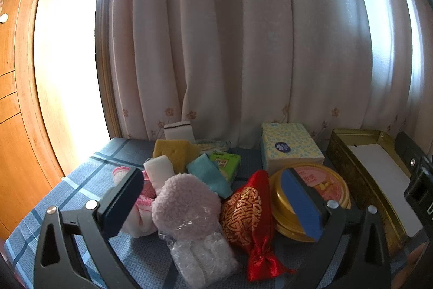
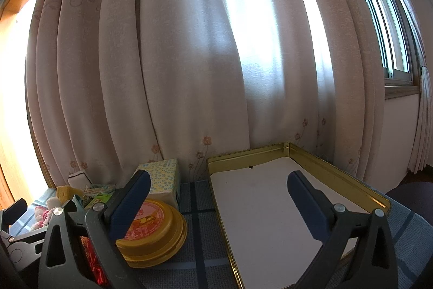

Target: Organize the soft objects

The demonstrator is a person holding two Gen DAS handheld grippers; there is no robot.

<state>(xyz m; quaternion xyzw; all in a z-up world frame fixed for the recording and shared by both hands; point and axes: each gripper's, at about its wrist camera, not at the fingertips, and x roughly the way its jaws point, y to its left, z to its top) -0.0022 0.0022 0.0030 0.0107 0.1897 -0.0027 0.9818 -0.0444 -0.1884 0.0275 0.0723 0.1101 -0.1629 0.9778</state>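
Sponges (image 1: 173,153): one yellow | tins (image 2: 297,207): one gold | pouches (image 1: 249,218): one red

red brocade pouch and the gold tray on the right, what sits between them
The round gold tin with a pink label sits between the red brocade pouch and the gold tray, seen in the left wrist view.

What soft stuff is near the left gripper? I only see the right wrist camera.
Observer: A fluffy pink puff lies between the left gripper's open jaws.
Operator: Is anything in front of it?
Observer: Yes, clear bubble wrap, touching the puff's near side.
Operator: And behind it?
Observer: A teal cloth lies just behind the puff.
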